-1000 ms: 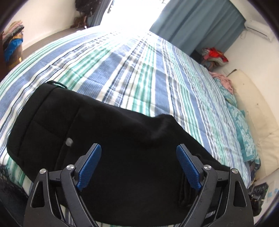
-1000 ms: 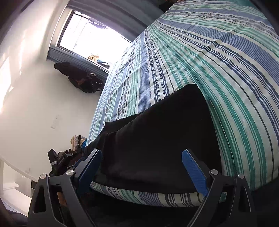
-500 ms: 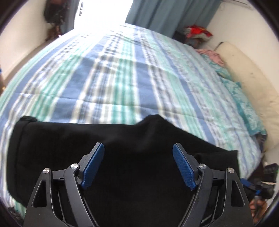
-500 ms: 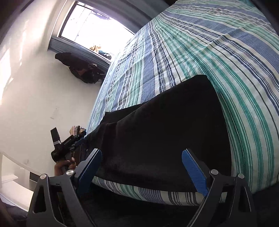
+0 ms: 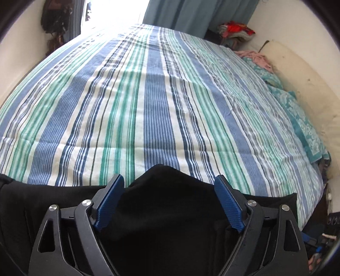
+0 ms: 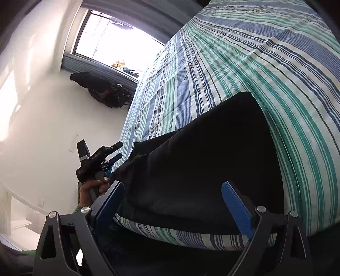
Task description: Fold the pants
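My left gripper (image 5: pixel 169 201) points steeply down over the near edge of the bed, its 2 blue pads (image 5: pixel 109 201) spread wide and the jaws opening; a raised hump of the black pants (image 5: pixel 167 223) sits in the gap between them, but neither pad presses on the cloth. From the right wrist view I see this same tool (image 6: pixel 99 158) off the bed's side, held by a hand (image 6: pixel 93 189) wrapped around its grip.

My right gripper (image 6: pixel 172 204) is also wide apart, its pads (image 6: pixel 237 210) clear of the fabric, hovering just off the mattress corner with nothing clamped.

The pants lie folded along the near edge of the bed (image 6: pixel 201 174), stretched across the striped bedsheet (image 5: pixel 157 102), with 1 squared end toward the middle of the mattress in the right view.

Beyond the sheet, teal patterned pillows (image 5: pixel 303 118) run along the right side beside a cream cushion (image 5: pixel 306 85). A pile of red and grey clothes (image 5: pixel 235 30) sits in the far corner beneath a blue curtain (image 5: pixel 191 12). A bright window (image 6: pixel 114 44) lights the wall, with a dark bag (image 6: pixel 102 89) below it.
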### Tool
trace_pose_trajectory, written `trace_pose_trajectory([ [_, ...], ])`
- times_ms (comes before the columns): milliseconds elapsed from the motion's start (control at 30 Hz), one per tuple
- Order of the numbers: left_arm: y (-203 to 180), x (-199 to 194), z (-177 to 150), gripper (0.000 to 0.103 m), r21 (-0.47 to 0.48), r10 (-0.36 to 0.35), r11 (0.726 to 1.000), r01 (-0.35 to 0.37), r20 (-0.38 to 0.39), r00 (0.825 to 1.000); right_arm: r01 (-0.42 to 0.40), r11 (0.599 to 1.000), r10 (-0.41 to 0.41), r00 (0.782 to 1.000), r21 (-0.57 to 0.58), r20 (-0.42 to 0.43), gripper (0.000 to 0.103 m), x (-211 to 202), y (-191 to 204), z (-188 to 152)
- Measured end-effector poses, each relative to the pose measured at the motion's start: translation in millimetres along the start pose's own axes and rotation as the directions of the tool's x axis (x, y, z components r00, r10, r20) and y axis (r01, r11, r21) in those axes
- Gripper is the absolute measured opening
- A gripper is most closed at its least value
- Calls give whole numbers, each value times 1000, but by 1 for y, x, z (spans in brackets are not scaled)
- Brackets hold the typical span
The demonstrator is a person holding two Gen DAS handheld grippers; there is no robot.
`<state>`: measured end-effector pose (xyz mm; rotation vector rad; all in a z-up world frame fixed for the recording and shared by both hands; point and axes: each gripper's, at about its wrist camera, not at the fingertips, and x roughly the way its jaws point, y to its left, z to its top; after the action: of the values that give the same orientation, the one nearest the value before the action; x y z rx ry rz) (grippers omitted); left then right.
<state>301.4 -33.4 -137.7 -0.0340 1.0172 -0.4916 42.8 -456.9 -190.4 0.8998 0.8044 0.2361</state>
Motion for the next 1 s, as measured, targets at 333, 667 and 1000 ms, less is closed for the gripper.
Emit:
trace_pose_trajectory([
  [333, 42, -19, 13, 86, -119, -15, 993, 10, -36, 999, 2, 999, -1, 1000, -53, 24, 93, -4, 13, 3],
  [667, 212, -108, -32, 87, -254, -40, 967, 23, -64, 997, 3, 998, -3, 1000, -55, -3, 93, 5, 12, 3],
  [1000, 271, -46, -68, 103, -338, -16, 940, -42, -166, 986, 75, 989, -83, 995, -128, -59, 93, 22, 27, -7],
])
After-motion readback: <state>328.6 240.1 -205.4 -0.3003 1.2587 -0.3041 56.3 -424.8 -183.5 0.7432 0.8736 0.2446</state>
